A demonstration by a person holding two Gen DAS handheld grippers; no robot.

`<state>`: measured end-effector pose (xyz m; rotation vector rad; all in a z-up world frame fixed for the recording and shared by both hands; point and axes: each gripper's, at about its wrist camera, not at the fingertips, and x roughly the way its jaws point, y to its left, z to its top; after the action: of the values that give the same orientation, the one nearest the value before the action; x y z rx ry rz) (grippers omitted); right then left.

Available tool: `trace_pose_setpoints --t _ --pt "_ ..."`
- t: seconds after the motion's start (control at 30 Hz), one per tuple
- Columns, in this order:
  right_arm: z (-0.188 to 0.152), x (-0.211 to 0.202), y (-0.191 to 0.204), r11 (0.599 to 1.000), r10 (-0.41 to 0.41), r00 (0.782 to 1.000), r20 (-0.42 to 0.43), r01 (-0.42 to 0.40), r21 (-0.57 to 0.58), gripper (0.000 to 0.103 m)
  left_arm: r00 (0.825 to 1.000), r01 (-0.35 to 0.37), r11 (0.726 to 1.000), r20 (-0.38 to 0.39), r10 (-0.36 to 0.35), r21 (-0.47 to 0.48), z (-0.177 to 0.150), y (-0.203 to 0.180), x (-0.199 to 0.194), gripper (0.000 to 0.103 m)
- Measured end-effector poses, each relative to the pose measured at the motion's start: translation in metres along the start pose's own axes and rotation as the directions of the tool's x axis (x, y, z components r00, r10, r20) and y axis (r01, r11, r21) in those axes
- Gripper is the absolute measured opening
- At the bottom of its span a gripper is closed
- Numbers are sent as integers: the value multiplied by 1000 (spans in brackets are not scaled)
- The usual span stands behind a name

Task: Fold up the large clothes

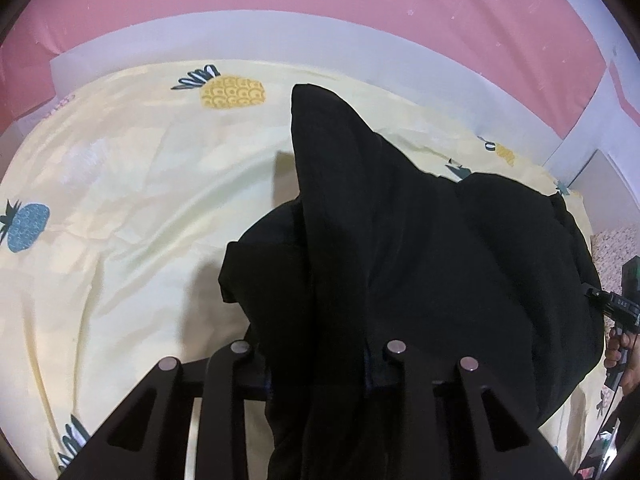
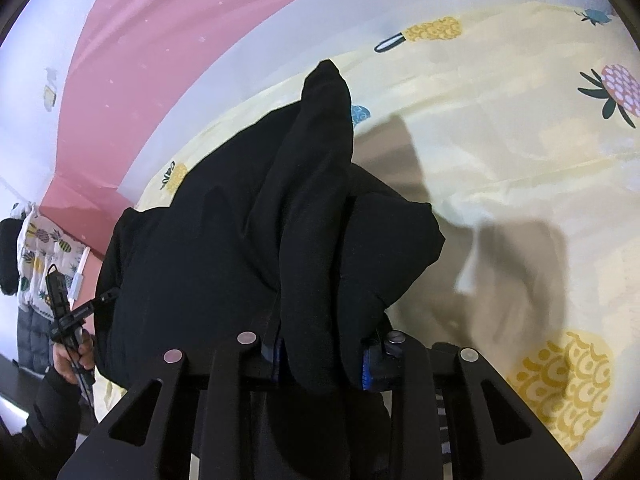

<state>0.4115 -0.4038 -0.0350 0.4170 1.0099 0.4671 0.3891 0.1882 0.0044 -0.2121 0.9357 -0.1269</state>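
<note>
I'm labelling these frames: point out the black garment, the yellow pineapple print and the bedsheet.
black garment (image 1: 400, 240): left wrist view, middle of bunched cloth.
yellow pineapple print (image 1: 233, 92): left wrist view, fruit body.
bedsheet (image 2: 520, 168): right wrist view, bare cream area.

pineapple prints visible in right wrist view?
5 on the sheet: yellow top centre, blue far corner, pink right, yellow bottom right, yellow left. Black garment may hide more.

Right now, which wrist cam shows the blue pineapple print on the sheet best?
Left wrist view: the blue pineapple print lies whole and unobstructed on the yellow sheet, far left. In the right wrist view, one blue print is mostly hidden behind the black garment; another sits small at the rim.
</note>
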Motion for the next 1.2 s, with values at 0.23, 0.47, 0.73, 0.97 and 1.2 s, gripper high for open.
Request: trace_pose_setpoints --t 0.23,0.47,0.73,0.97,1.2 --pt "-1 -7 -3 1000 9 1000 12 -9 -8 27 1000 5 1000 18 -5 2 4 -3 -23 31" --pt "-4 -16 5 1000 16 1000 16 -16 -20 27 1000 7 1000 21 -7 7 -2 -7 -41 31" --pt "-20 -40 11 999 25 999 28 -24 -36 27 999 25 1000 39 -25 14 -24 -12 -76 31" --pt "-46 -59 12 999 32 999 33 -30 -41 27 999 34 999 41 -35 16 -54 -13 -100 31" --pt "-75 -64 2 999 36 999 10 -36 -18 27 998 52 999 23 -52 -2 -92 -9 -104 31"
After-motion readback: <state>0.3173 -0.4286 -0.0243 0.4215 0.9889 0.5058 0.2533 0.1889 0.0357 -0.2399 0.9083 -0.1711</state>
